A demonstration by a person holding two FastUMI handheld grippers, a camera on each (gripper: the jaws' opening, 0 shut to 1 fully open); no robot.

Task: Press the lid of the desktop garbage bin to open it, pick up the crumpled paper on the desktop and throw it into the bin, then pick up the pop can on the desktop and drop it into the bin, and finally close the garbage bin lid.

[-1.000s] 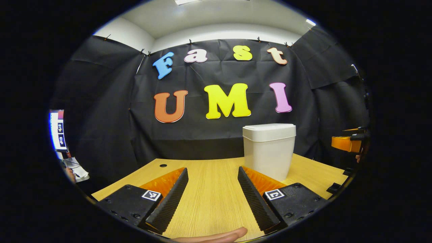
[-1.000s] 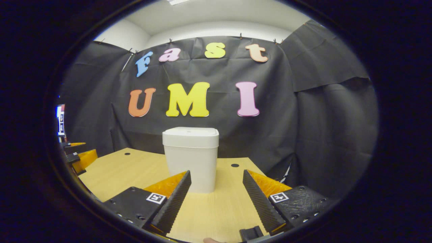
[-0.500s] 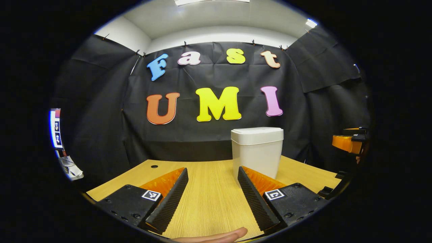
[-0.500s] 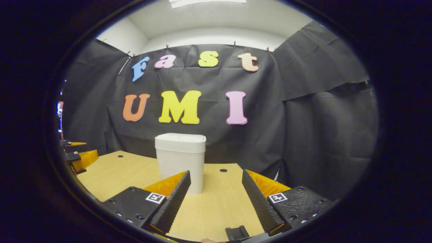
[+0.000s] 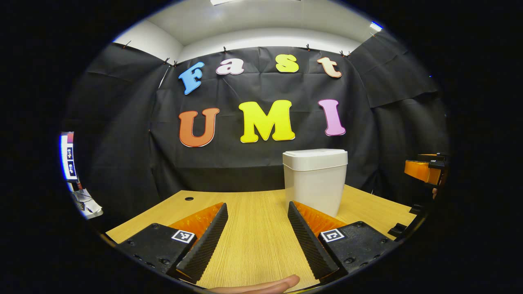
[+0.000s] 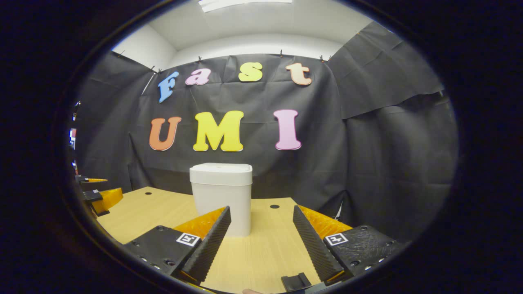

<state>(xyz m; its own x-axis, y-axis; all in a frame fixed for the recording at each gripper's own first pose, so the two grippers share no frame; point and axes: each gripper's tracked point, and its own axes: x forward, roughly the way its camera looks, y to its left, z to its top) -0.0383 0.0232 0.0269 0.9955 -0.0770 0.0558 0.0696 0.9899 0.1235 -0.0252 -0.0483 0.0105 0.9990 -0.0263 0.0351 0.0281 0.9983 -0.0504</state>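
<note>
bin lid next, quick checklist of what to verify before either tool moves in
1. Bin upright on the table: ok.
2. Lid shut, ready to press: ok.
3. Left tool open, nothing between its fingers: ok.
4. Right tool open, nothing between its fingers: ok.
5. Path from the right tool to the bin free: ok.
6. Where the paper and can lie: cannot tell.

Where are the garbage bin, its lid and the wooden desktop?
garbage bin (image 6: 222, 212): right gripper view, front wall of the body.
lid (image 5: 315, 159): left gripper view, front edge of the closed lid.
wooden desktop (image 5: 257, 241): left gripper view, bare wood between the open fingers.
</note>
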